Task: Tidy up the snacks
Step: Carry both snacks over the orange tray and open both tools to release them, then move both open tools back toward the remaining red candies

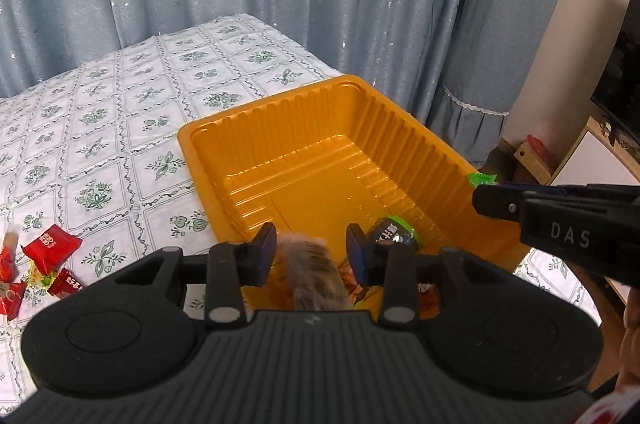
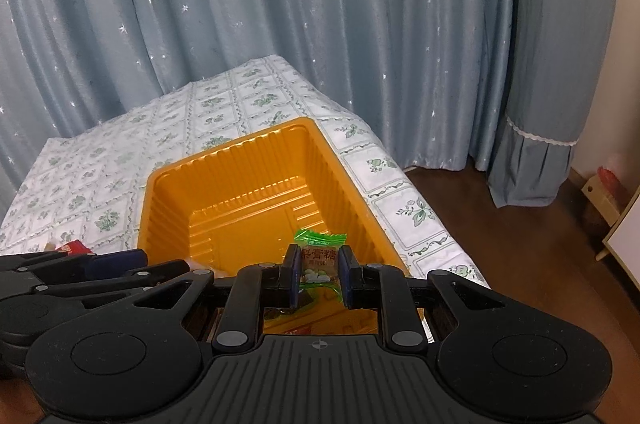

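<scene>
**Both hands over the tray, loose snacks left on the cloth**

Nearest in the right wrist view, the right hand-held gripper (image 2: 319,274) is closed on a green-wrapped candy (image 2: 319,266), pads pressed to both sides of the packet, and it hangs just above the near end of the orange tray (image 2: 224,159). In the left wrist view the left hand-held gripper (image 1: 311,250) stands partly open; a blurred brownish thing (image 1: 316,272) lies between its fingers, but whether the pads actually press on it cannot be told.

Below and just beyond the left one, a dark packet with green edging (image 1: 394,234) already lies in the tray's near corner, and bits of orange and red wrapper show beside it under the fingers. The rest of the tray floor is bare.

Left of the tray, on the flowered tabletop (image 1: 120,95), a small heap of red packets (image 1: 46,258) waits unsorted.

My judgement: the sorting is at an early stage. A few pieces are in, one or two more are about to be dropped, and the red heap remains to be fetched.
</scene>
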Motion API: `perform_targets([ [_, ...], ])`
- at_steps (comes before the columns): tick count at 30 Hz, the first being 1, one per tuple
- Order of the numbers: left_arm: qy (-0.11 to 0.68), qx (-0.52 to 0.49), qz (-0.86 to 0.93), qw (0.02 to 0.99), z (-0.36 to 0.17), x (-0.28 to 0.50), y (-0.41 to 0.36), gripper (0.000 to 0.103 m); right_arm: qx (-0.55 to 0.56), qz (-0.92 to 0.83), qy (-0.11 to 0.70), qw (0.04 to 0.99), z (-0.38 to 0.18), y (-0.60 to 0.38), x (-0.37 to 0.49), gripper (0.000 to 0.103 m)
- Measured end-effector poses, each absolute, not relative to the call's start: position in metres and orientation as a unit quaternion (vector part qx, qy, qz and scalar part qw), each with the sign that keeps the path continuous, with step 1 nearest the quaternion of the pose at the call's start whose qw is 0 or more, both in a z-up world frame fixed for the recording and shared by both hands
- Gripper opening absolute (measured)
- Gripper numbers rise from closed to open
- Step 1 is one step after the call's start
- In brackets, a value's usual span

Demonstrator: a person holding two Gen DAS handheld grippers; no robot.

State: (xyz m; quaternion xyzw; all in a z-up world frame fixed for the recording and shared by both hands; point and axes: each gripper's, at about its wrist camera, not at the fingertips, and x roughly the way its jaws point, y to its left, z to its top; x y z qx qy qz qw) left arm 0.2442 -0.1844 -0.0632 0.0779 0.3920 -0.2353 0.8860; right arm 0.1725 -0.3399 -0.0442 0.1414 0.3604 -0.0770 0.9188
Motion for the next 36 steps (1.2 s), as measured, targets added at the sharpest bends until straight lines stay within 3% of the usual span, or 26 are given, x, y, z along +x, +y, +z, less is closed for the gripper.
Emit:
perform_targets([
  [17, 0.383, 0.042, -0.169, 0.907, -0.050, 0.230, -0.116, 0.048, 0.172, -0.024, 0.351, 0.920, -0.040, -0.325, 0.179, 0.020],
  [19, 0.384, 0.040, -0.164, 0.908, -0.050, 0.227, -0.112, 0.052, 0.181, -0.025, 0.351, 0.918, -0.041, -0.325, 0.179, 0.034],
  [20, 0.384, 0.041, -0.161, 0.908, -0.050, 0.224, -0.109, 0.053, 0.187, -0.025, 0.349, 0.918, -0.040, -0.326, 0.179, 0.053],
  [21, 0.383, 0.042, -0.157, 0.909, -0.050, 0.222, -0.107, 0.054, 0.193, -0.023, 0.345, 0.918, -0.039, -0.326, 0.177, 0.061],
  [36, 0.377, 0.009, -0.108, 0.920, -0.028, 0.155, -0.055, 0.067, 0.177, -0.014, 0.329, 0.927, -0.006, -0.295, 0.118, 0.061],
])
